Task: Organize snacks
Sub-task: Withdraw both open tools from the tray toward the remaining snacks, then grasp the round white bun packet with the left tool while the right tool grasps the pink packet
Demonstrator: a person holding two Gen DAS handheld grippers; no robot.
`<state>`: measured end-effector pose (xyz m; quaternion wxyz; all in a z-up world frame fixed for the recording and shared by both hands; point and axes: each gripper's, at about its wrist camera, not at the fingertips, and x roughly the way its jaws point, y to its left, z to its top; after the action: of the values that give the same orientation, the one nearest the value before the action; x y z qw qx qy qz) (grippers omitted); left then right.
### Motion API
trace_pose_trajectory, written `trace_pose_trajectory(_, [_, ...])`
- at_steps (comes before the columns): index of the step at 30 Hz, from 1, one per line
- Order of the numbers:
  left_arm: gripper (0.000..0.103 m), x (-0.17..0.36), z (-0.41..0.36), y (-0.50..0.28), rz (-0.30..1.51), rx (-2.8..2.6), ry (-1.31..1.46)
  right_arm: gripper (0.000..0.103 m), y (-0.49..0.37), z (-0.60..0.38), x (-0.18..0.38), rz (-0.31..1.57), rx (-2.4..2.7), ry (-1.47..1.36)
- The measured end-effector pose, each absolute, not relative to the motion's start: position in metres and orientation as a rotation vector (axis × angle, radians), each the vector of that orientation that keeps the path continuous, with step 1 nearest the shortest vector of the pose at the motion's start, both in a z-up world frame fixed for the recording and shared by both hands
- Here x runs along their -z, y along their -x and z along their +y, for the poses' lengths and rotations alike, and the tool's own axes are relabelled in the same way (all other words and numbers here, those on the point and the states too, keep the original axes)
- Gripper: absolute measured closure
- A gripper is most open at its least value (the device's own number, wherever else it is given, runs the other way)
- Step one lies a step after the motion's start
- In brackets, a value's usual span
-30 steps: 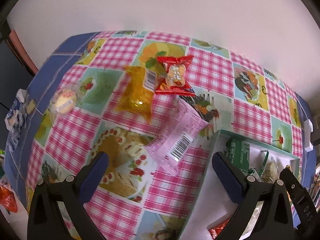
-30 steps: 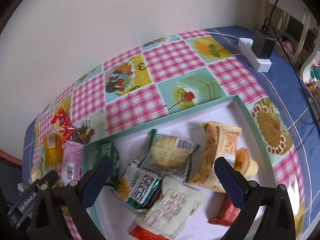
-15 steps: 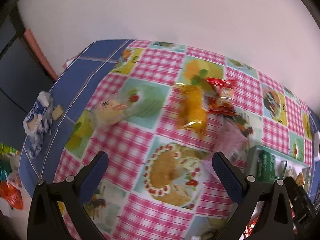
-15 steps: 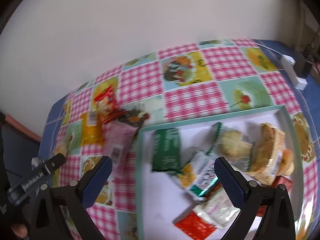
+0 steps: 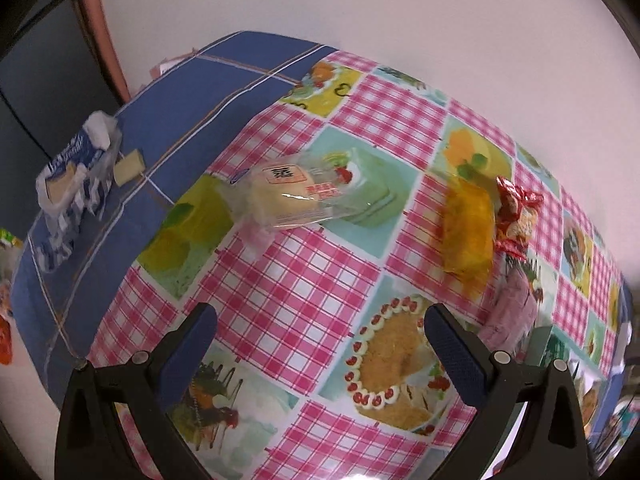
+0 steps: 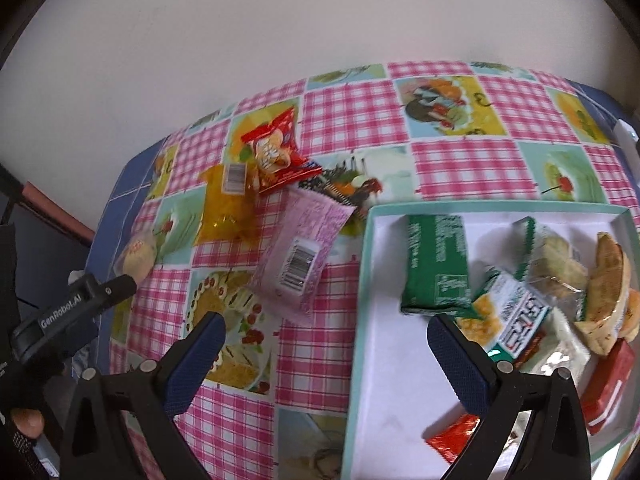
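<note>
My left gripper (image 5: 320, 334) is open and empty above the checked cloth, with a clear-wrapped pale bun (image 5: 284, 196) ahead of it. To its right lie a yellow packet (image 5: 468, 232), a red packet (image 5: 516, 216) and a pink packet (image 5: 516, 312). My right gripper (image 6: 322, 346) is open and empty too, low over the table's left part. The pink packet (image 6: 300, 252) lies just ahead of it, with the yellow packet (image 6: 230, 208), red packet (image 6: 276, 156) and bun (image 6: 136, 254) beyond. A teal-rimmed white tray (image 6: 362, 292) at right holds several snacks, among them a green packet (image 6: 434, 264).
A blue-and-white wrapper with biscuits (image 5: 76, 172) lies on the blue cloth at far left. The wall runs close behind the table. The other gripper's black body (image 6: 68, 312) and a fingertip (image 6: 26, 426) show at the left of the right wrist view. A white power strip (image 6: 626, 132) sits at far right.
Both views have swung left. The bun has come to the middle of the left wrist view, and the tray has slid to the right edge in both views. Both grippers stay open.
</note>
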<state>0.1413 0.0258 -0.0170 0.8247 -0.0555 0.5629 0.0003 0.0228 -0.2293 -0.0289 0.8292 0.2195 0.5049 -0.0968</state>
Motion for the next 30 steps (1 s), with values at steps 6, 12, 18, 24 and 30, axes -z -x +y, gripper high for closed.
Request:
trace_pose_trajectory(6, [0.0, 0.018, 0.027, -0.154, 1.199, 0.113, 0.167, 0.006, -0.03, -0.222, 0.033, 1.083, 0.194, -0.445])
trace_pose_trajectory(12, [0.0, 0.021, 0.031, -0.175, 1.23, 0.167, 0.085, 0.014, -0.045, -0.221, 0.031, 1.077, 0.185, -0.458])
trace_pose_trajectory(18, [0.0, 0.009, 0.049, -0.2, 1.235, 0.194, 0.064, 0.022, -0.066, -0.224, 0.021, 1.075, 0.176, -0.464])
trace_pose_trajectory(24, [0.001, -0.007, 0.054, -0.221, 1.205, 0.181, -0.007, 0.026, -0.087, -0.225, 0.01, 1.093, 0.155, -0.445])
trace_pose_trajectory(30, [0.008, 0.003, 0.052, -0.239, 1.246, 0.216, 0.006, 0.036, -0.105, -0.225, 0.017, 1.151, 0.143, -0.457])
